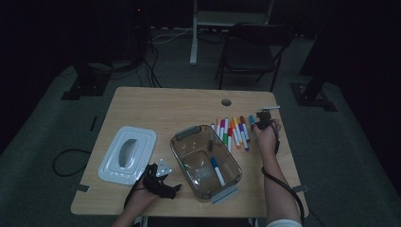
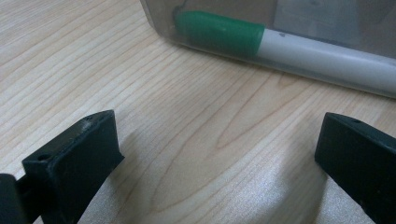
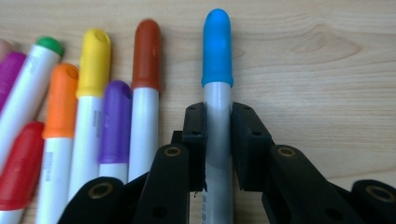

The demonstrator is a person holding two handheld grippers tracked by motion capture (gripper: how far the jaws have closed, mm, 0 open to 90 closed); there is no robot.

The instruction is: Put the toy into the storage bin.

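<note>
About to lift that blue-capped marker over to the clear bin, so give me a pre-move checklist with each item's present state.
1. Right tongs closed on the blue-capped marker: ok, pads press both sides of its white barrel.
2. Neighbouring brown-capped marker clear of the grip: ok, it lies apart.
3. Clear bin uncovered: ok, white lid lies to its left on the table.
4. Room in the bin: ok, few markers inside.
5. Left tongs out of the way: ok, open beside the bin, holding nothing.
6. Marker lifted off the table: cannot tell.
</note>
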